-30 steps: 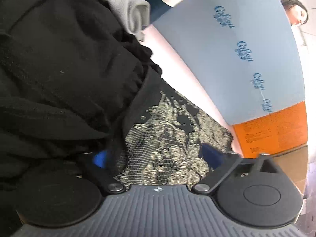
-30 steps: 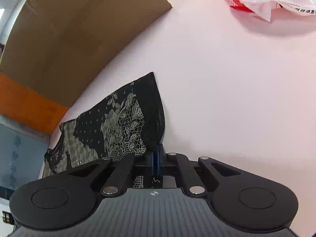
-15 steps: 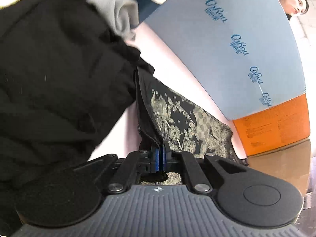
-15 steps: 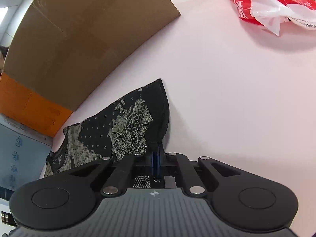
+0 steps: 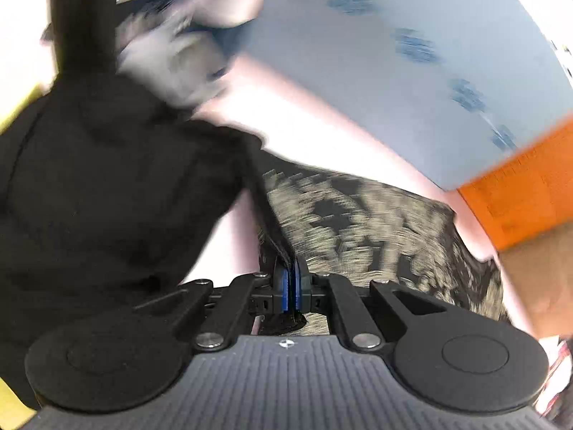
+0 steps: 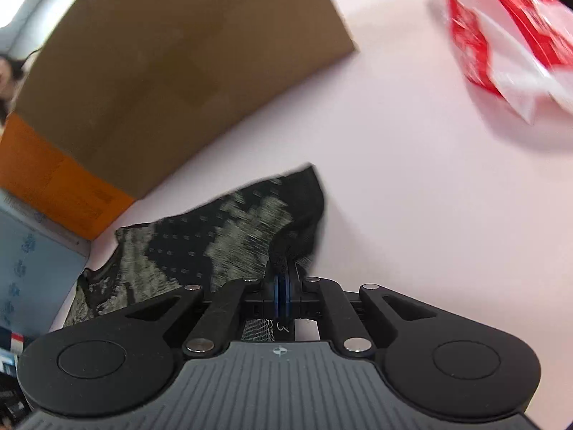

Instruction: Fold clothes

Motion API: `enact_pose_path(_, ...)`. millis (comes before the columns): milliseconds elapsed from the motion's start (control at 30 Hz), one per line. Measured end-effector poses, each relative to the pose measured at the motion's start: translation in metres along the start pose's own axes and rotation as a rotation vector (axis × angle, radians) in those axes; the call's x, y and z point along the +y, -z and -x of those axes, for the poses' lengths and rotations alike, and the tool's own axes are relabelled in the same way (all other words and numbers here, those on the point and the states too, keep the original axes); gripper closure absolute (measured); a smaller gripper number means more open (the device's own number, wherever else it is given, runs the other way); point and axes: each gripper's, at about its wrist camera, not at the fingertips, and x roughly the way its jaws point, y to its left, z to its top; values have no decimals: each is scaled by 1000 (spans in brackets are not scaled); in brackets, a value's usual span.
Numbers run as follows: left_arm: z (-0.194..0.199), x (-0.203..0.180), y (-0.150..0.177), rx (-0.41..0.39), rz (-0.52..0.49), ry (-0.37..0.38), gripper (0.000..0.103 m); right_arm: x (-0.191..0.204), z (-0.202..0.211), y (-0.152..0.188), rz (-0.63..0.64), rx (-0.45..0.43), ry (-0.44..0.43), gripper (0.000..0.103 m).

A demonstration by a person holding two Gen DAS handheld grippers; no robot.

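**Lifting lace garment by two edges — slip and snag risks**

Holding the lace garment [image 5: 358, 222] at two points. Left claw [image 5: 290, 286] is pinched tight on a dark hem edge; jaws have just been closing, w/ cloth between the blue pads. Right claw [image 6: 282, 292] is clamped fully on a bunched black edge of the same piece. The garment's free end drapes onto the pink surface [image 6: 412, 197], spreading toward 10 o'clock in the right wrist view and toward 2 o'clock in the left.

Risks, as I judge them:
- Thin lace, small bite in each claw. A quick pull apart could slide the hem out, esp. on the left, where only a narrow strip shows in the pads.
- The black garment pile [image 5: 107, 197] sits just beside the lace at 9 o'clock in the left view, edges touching or overlapping; can't tell which. Lifting may drag it along.
- Open mesh could catch on claw linkages or stretch if the hands pull unevenly, giving a skewed fold.
- Boxes stand near: blue box [image 5: 412, 71], orange box [image 6: 53, 186], brown carton [image 6: 179, 53]. Swinging cloth may brush them.
- Red-white plastic bag [image 6: 508, 43] lies well apart at 1 o'clock; low concern.

Writing: blue box carries repeated dark-blue logos, too blurred to read. Orange box print illegible. A tiny mark on the tag under the right claw, unreadable.
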Motion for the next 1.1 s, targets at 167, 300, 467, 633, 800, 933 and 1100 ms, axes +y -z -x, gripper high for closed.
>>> enact_pose_path(167, -3, -89, 8, 18, -214, 41, 100, 70, -9, -12, 214, 4, -64, 100)
enact_pose_path(300, -18, -161, 54, 78, -413, 95, 100, 140, -26, 5, 478, 54, -125, 100)
enact_pose_path(467, -58, -208, 115, 218, -547, 121, 100, 208, -59, 64, 819, 172, -165, 99)
enact_pose_path(633, -86, -217, 166, 330, -588, 164, 94, 224, -82, 114, 1037, 253, -210, 59)
enact_pose_path(800, -62, -205, 167, 321, -611, 235, 42, 217, -58, 114, 1101, 129, -263, 30)
enact_pose_path(933, -25, -182, 157, 247, -631, 316, 34, 199, -45, 70, 886, 139, -318, 29)
enact_pose_path(1100, -24, -151, 116, 71, -519, 238, 33, 168, -78, 26, 548, 237, -262, 38)
